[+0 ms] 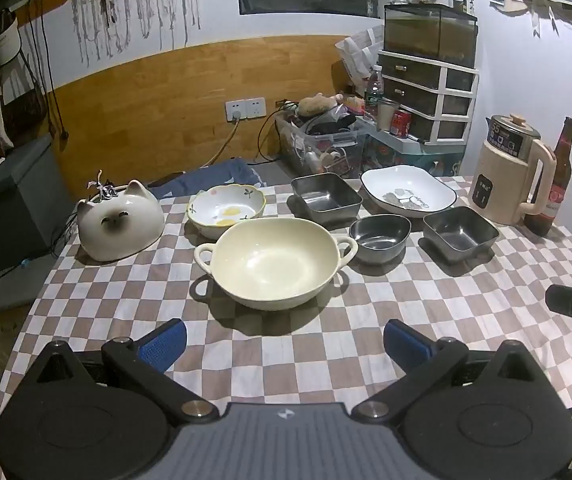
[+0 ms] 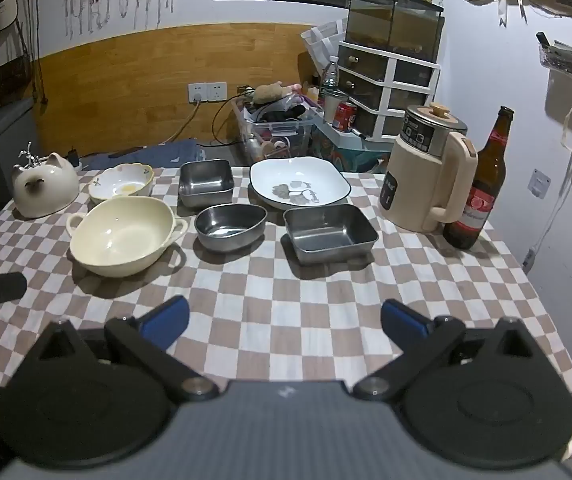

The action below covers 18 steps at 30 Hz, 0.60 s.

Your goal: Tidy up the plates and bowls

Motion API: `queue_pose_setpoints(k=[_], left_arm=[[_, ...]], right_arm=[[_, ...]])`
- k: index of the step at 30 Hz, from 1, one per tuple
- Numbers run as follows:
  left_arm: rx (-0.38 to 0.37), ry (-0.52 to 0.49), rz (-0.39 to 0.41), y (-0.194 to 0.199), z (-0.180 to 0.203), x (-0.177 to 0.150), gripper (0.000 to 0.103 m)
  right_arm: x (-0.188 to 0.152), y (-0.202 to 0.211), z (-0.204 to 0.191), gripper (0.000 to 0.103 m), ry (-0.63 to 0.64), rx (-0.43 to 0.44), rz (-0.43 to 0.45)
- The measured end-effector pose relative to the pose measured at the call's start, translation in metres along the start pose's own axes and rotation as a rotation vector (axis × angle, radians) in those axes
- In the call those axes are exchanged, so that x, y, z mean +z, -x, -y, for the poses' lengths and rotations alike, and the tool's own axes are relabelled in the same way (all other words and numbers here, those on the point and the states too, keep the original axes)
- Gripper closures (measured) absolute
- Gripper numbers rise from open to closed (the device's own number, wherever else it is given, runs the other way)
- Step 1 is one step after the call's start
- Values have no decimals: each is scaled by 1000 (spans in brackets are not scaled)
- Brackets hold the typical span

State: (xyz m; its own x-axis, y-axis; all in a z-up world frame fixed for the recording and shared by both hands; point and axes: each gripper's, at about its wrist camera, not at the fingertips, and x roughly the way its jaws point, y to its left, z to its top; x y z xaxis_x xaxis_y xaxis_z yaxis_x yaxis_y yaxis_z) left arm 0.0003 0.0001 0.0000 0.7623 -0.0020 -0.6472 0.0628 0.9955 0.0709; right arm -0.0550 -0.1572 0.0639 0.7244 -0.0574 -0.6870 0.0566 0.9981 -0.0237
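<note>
On the checked tablecloth stand a cream two-handled bowl (image 1: pixel 274 260) (image 2: pixel 124 236), a flowered bowl (image 1: pixel 226 210) (image 2: pixel 122 184), a white squarish plate (image 1: pixel 407 192) (image 2: pixel 299 186), a round steel bowl (image 1: pixel 379 236) (image 2: pixel 230 226) and two square steel dishes (image 1: pixel 325 196) (image 1: pixel 459 232) (image 2: pixel 206 182) (image 2: pixel 329 232). My left gripper (image 1: pixel 284 344) is open and empty, just in front of the cream bowl. My right gripper (image 2: pixel 284 322) is open and empty, in front of the steel dishes. Each shows at the other view's edge.
A cat-shaped ceramic pot (image 1: pixel 120 220) (image 2: pixel 44 190) stands at the table's far left. A beige kettle (image 1: pixel 511 172) (image 2: pixel 425 172) and a brown beer bottle (image 1: pixel 549 184) (image 2: pixel 477 184) stand at the far right. Storage boxes and drawers stand behind the table.
</note>
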Motion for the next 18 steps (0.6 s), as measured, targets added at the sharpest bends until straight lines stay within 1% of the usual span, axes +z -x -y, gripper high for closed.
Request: queue_pose_setpoints(k=[18], left_arm=[[-6,5,2,0,0,0,0]], right_arm=[[0,-1,-1,0,-1,-4,-1]])
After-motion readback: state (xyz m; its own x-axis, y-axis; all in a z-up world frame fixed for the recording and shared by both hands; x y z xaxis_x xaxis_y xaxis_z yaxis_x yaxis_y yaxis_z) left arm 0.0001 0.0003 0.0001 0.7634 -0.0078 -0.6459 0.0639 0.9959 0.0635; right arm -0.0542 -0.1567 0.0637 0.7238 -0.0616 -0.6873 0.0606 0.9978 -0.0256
